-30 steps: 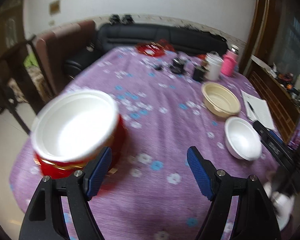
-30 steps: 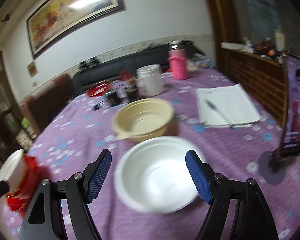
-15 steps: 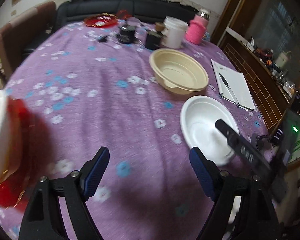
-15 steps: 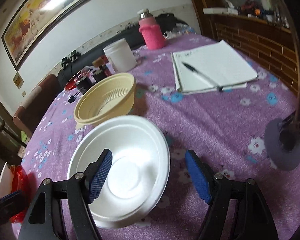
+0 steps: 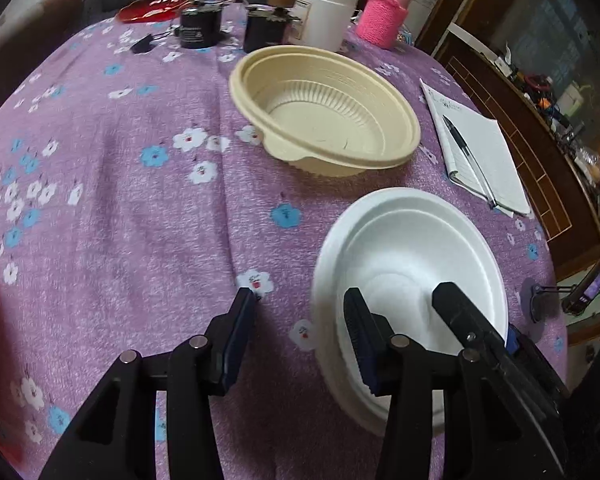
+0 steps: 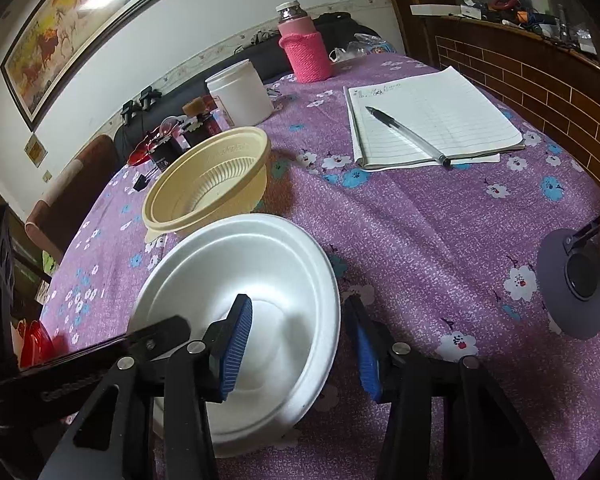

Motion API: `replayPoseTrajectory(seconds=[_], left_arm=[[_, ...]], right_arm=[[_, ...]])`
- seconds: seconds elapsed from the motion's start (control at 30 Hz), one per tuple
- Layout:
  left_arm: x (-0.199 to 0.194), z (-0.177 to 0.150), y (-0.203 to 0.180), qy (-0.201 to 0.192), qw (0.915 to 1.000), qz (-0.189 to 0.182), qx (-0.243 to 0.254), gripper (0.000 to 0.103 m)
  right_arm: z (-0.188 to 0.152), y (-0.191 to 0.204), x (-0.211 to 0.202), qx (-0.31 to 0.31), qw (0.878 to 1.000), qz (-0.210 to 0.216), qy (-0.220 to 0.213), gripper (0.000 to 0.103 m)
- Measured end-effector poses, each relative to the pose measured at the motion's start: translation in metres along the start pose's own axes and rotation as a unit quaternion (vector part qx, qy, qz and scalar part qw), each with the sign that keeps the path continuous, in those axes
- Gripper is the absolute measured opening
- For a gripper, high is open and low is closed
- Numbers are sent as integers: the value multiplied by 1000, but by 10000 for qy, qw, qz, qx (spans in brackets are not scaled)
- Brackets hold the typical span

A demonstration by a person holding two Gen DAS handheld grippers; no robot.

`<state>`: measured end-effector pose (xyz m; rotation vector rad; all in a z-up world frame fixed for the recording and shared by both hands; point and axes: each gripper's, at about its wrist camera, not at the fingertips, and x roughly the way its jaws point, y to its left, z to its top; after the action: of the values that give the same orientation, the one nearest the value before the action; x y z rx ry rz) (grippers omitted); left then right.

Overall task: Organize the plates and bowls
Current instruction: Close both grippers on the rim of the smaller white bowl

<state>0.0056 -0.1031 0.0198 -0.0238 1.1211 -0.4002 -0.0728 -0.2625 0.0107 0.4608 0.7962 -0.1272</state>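
1. Left wrist view: the left gripper point(image 5: 302, 334) hovers low over the table point(image 5: 112, 208), which is covered in a purple flowered cloth. Its jaws stand apart, with its right finger over the near-left rim of the shallow white foam bowl point(image 5: 410, 264) and its left finger over bare cloth. Nothing is clamped. The right gripper's black finger reaches into the same bowl from the right. A ribbed beige plastic bowl point(image 5: 328, 110) sits just beyond, apart from the white one. A lined notebook point(image 5: 478, 152) with a pen lies to the right.

2. Right wrist view: the right gripper point(image 6: 300, 346) straddles the white foam bowl's right rim, with its left finger inside the bowl and its right finger outside on the cloth. The jaws are apart, not yet pressed on the rim. The beige bowl lies just behind, and a red dish point(image 6: 34, 342) sits at far left.
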Motion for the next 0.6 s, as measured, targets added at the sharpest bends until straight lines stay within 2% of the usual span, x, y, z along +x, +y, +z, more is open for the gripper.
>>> replayPoseTrajectory(seconds=[0.13, 0.23, 0.27, 0.3, 0.33, 0.4, 0.6], left_arm=[[1, 2, -5, -95, 9998, 122, 132, 44], [4, 2, -12, -141, 9992, 205, 310, 44], [4, 1, -14, -164, 9988, 262, 377, 43], [4, -1, -16, -192, 9984, 310, 438, 29], [3, -3, -19, -235, 9981, 241, 522, 17], [1, -6, -19, -232, 9984, 129, 499, 15], [-7, -8, -9, -235, 9993, -27, 278, 13]], right_arm=[[0, -2, 4, 56, 9999, -35, 110, 45], [0, -2, 6, 36, 9999, 1, 154, 33], [0, -1, 7, 20, 9998, 33, 185, 25], [-1, 0, 7, -2, 9998, 53, 205, 18], [-1, 0, 7, -16, 9998, 63, 201, 15], [-1, -1, 5, 7, 9999, -46, 144, 13], [1, -6, 2, 185, 9996, 177, 106, 11]])
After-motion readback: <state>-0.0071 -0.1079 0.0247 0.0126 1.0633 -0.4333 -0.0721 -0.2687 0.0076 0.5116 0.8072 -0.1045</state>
